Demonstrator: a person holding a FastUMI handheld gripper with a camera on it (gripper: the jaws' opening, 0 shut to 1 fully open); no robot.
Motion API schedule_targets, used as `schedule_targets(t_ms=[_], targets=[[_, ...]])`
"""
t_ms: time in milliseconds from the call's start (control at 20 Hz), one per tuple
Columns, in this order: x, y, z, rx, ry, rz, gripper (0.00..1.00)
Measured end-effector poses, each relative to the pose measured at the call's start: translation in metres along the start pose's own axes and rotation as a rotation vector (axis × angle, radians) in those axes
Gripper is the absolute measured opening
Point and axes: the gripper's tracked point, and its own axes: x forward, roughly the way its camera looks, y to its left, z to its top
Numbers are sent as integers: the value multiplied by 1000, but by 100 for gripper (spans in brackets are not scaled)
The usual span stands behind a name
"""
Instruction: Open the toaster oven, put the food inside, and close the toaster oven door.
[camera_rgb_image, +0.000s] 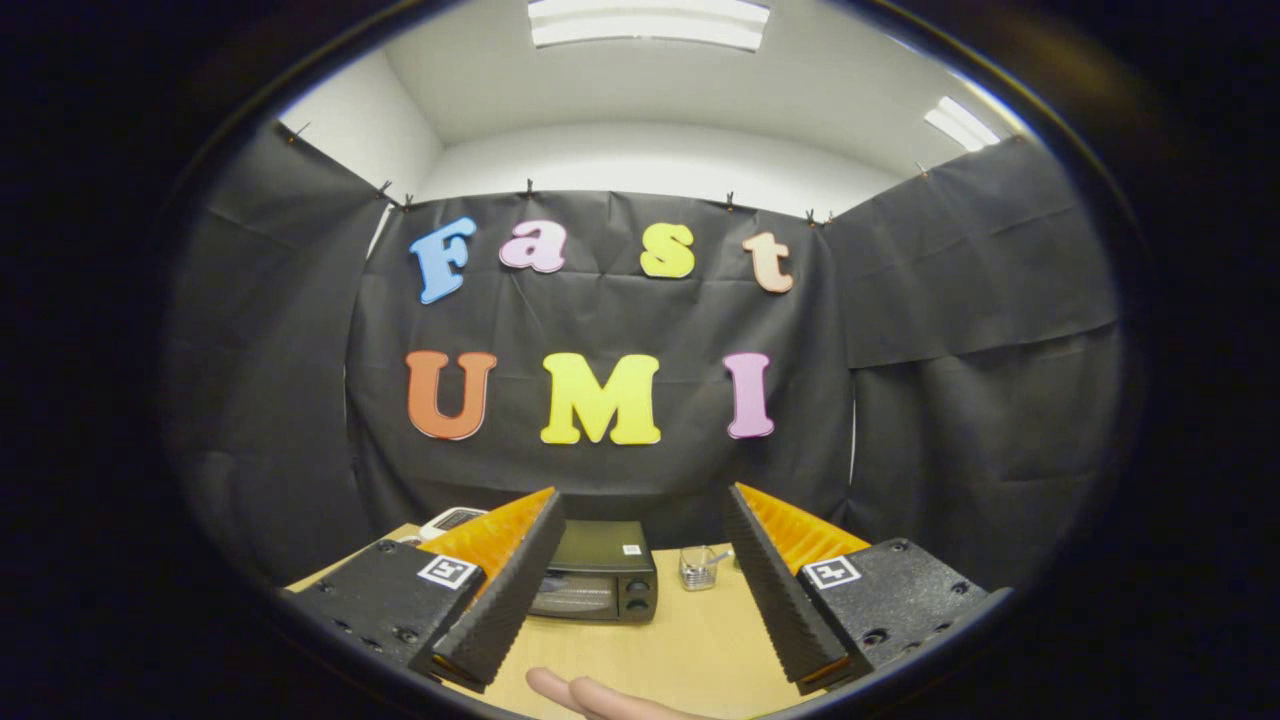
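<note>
- Toaster oven (598, 572) sits on our wooden table (690, 640), door closed, beyond the fingers.
- Our gripper (640, 585) is spread wide, holding nothing.
- We see a small glass container (698, 567) just right of the oven.
- A fingertip (590, 697) lies near us on the table.

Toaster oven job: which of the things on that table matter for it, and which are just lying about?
For the job:
- toaster oven, door shut, beyond the fingers
- gripper, fingers wide open, holding nothing

Lying about:
- small clear glass container beside the oven
- white device behind one finger
- fingers of a person's hand on the wooden table
</note>
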Motion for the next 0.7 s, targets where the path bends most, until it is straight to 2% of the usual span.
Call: schedule_targets(t_ms=[700], targets=[[8, -1, -2, 4, -21, -13, 100]])
